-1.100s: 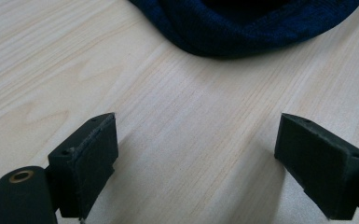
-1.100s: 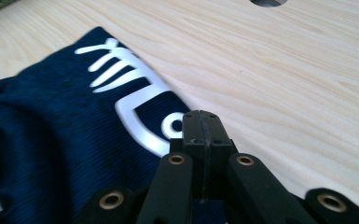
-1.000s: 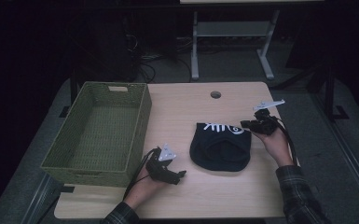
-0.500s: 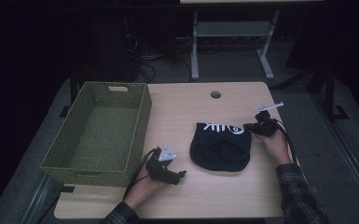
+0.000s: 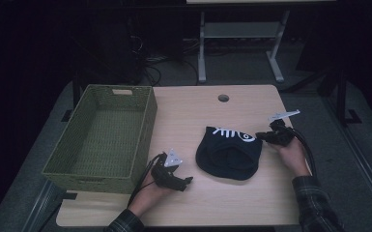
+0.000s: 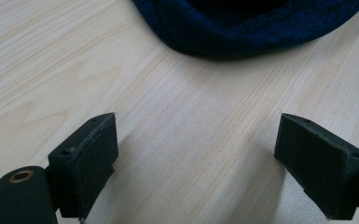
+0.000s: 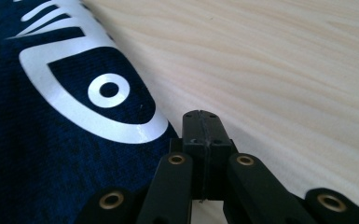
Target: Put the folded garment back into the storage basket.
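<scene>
Dim room, one pale wooden table lit in the middle of it.

The light wood table point(image 5: 212, 111) sits bright against the gloom, with a round cable hole point(image 5: 223, 98) near its far edge at twelve o'clock. Grey floor point(image 5: 314, 96) spreads around it, going dark toward nine and three o'clock. Beyond the table at twelve o'clock stands a white metal frame point(image 5: 239, 34) on two splayed legs, a crossbar between them. At about eleven o'clock loose black cables point(image 5: 150, 65) curl across the floor beside dark furniture that is too shadowed to make out. The far wall is lost in blackness.
</scene>
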Demonstrator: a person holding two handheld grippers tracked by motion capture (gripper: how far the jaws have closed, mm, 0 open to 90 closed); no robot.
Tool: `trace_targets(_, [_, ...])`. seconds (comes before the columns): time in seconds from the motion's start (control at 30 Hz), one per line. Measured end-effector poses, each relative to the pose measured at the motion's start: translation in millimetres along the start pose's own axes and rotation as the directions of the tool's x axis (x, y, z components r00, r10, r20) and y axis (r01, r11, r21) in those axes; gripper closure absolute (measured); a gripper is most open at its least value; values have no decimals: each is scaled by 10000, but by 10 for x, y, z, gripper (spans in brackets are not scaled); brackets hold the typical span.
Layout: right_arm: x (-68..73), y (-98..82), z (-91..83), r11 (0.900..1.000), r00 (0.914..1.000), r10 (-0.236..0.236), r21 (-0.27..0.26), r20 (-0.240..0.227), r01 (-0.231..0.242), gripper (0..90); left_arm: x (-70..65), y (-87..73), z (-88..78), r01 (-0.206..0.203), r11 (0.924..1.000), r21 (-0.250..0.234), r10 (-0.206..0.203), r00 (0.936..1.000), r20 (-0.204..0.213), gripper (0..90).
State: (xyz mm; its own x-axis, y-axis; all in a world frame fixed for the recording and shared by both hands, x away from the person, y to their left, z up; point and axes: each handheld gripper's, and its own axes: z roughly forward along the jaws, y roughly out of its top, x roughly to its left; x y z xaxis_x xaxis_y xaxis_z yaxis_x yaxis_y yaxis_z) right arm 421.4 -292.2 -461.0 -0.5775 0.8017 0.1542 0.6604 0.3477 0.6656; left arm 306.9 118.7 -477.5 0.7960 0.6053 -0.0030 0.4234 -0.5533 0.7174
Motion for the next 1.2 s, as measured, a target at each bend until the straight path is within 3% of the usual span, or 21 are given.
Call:
trace_targets(0.57, [173,-148,-162,9974,9973,-609,370,-414,624,900,0,-3,3,-6,10000,-43,6,10000,-7,124])
trace_targets(1.2, [482,-372,-334,9950,9914,-983,96,-869,995,900,2,-5,-2,-39,10000,18,39,10000,5,123])
